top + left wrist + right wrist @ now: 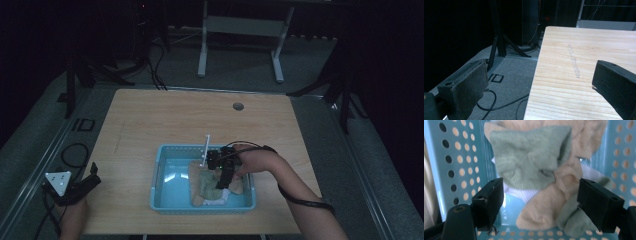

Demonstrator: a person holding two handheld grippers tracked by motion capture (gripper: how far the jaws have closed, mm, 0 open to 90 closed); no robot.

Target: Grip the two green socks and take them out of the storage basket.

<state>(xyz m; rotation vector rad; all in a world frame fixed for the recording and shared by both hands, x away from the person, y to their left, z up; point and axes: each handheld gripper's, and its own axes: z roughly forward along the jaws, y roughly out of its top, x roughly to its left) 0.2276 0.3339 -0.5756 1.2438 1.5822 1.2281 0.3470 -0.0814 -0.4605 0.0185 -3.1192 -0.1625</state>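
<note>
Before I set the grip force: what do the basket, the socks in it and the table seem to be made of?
Basket: likely moulded plastic, glossy light blue, with punched round holes. Socks: soft knit fabric, matte, fuzzy and creased, in green, beige and white. Table: wood or wood-look laminate, pale with visible grain, smooth; which one is unclear.

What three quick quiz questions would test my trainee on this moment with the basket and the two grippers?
1. True or false: the right gripper has closed on a sock.
2. Which is nearest the left gripper? A) table's left edge B) basket C) cable hole
3. Fill in: the socks lie in a ____ basket.

Key: 1 false, jaws open above the pile; 2 A; 3 blue.
</note>
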